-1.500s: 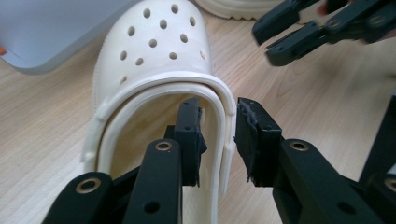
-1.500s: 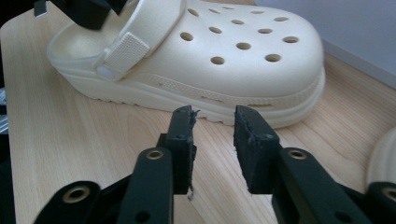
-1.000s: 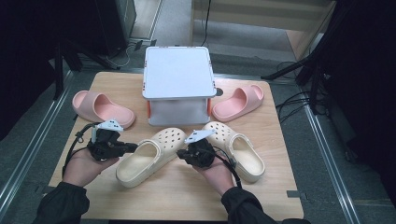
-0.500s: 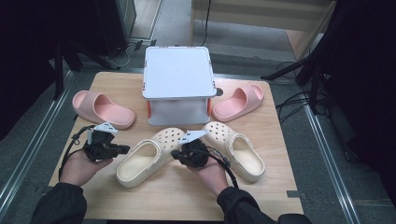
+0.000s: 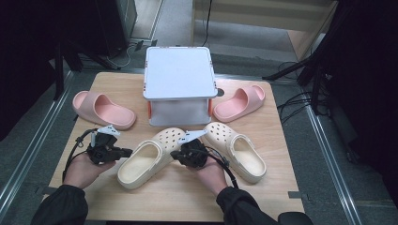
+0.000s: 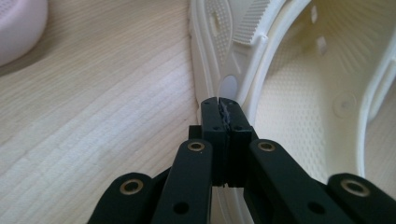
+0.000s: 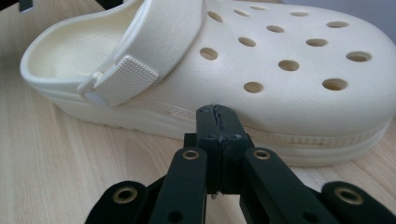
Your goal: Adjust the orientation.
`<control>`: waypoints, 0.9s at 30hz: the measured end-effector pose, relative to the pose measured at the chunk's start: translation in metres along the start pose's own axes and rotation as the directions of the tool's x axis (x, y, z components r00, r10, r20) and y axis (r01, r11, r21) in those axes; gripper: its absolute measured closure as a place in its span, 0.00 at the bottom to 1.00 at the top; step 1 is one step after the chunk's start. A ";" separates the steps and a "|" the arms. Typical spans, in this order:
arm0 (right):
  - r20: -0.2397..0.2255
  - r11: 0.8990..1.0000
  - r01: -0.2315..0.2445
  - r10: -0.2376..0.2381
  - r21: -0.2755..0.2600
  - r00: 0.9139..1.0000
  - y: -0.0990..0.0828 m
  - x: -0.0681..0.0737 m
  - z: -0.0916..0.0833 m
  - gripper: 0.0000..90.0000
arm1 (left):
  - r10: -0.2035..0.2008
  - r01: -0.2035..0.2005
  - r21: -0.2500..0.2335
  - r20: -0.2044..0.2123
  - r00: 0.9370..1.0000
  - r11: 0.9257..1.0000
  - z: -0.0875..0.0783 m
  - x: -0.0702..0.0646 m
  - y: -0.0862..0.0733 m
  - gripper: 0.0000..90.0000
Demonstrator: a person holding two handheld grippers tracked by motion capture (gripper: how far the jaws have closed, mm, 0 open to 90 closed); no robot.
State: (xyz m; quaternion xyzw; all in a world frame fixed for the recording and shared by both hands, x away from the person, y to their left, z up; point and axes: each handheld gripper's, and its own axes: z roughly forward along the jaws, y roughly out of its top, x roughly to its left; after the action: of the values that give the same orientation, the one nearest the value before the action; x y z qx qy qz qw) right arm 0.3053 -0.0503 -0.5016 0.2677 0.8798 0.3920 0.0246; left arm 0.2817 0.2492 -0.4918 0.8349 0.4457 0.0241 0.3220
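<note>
On table (image 5: pixel 263 187) front half, bare wood runs to near edge w/ free room around both hands. Pale wood top, dark floor all round. Left cream clog (image 5: pixel 150 157) lies diagonal, toe toward the white box (image 5: pixel 178 84), heel near-left. Left gripper (image 5: pixel 126 152) jaws closed, empty, at its heel rim; right gripper (image 5: pixel 174 153) closed, empty, beside its side.

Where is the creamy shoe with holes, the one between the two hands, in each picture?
High view: the cream holed foam clog lies low centre, between both grippers.
Left gripper view: its heel opening is upper right.
Right gripper view: its side spans the top.
Shared landmark: its ridged strap.
</note>
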 end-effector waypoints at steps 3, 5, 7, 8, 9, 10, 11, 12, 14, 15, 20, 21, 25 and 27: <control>0.005 1.000 -0.006 0.006 -0.001 1.000 0.000 -0.002 0.000 1.00 | 0.001 -0.001 0.001 0.007 1.000 1.000 0.001 -0.003 -0.001 0.99; 0.001 1.000 -0.012 0.012 0.001 1.000 0.000 -0.005 -0.001 1.00 | 0.006 -0.006 0.003 0.012 1.000 1.000 0.001 -0.006 -0.002 0.99; -0.010 1.000 -0.020 0.020 0.003 1.000 0.000 -0.007 -0.002 1.00 | 0.005 -0.005 0.005 0.025 1.000 1.000 0.001 -0.008 -0.003 0.99; -0.007 1.000 -0.024 0.024 0.003 1.000 0.000 -0.008 -0.002 1.00 | 0.000 0.000 0.006 0.033 0.999 1.000 0.001 -0.009 -0.004 0.99; -0.007 1.000 -0.024 0.024 0.003 1.000 0.000 -0.008 -0.002 1.00 | -0.001 0.000 0.004 0.039 0.999 1.000 0.002 -0.009 -0.004 0.99; -0.005 1.000 -0.026 0.026 0.006 1.000 0.000 -0.009 -0.003 1.00 | 0.002 -0.002 0.005 0.048 0.999 1.000 0.002 -0.010 -0.005 0.99; 0.001 1.000 -0.029 0.029 0.004 1.000 0.000 -0.011 -0.004 1.00 | 0.004 -0.004 0.003 0.054 0.999 1.000 0.003 -0.012 -0.005 0.99; 0.004 0.999 -0.032 0.032 0.003 0.999 0.000 -0.012 -0.004 1.00 | 0.012 -0.013 0.004 0.059 0.998 1.000 0.004 -0.013 -0.005 0.99; 0.002 0.999 -0.038 0.038 0.002 0.999 0.000 -0.015 -0.005 1.00 | 0.013 -0.014 0.003 0.081 0.997 1.000 0.005 -0.015 -0.004 0.99; 0.002 0.999 -0.038 0.038 0.002 0.999 0.000 -0.015 -0.005 1.00 | 0.013 -0.014 0.003 0.081 0.997 1.000 0.005 -0.015 -0.004 0.99; 0.021 0.999 -0.049 0.049 0.003 0.999 0.000 -0.018 -0.007 1.00 | 0.057 -0.055 -0.016 0.118 0.991 0.998 0.007 -0.028 -0.001 0.99; 0.021 0.999 -0.049 0.049 0.003 0.999 0.000 -0.018 -0.007 1.00 | 0.057 -0.055 -0.016 0.118 0.991 0.998 0.007 -0.028 -0.001 0.99; 0.022 0.997 -0.073 0.073 -0.011 0.997 0.000 -0.024 -0.008 1.00 | 0.060 -0.061 0.011 0.101 0.993 0.998 0.014 -0.035 0.002 0.99; 0.025 0.997 -0.073 0.074 -0.011 0.997 0.000 -0.024 -0.008 1.00 | 0.061 -0.062 0.010 0.104 0.993 0.998 0.015 -0.037 0.002 0.99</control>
State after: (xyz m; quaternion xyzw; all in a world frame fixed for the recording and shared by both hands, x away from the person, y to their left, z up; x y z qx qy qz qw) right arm 0.3235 -0.0679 -0.4998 0.3046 0.8669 0.3938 0.0227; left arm 0.2661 0.2128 -0.4939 0.8504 0.4027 -0.0123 0.3385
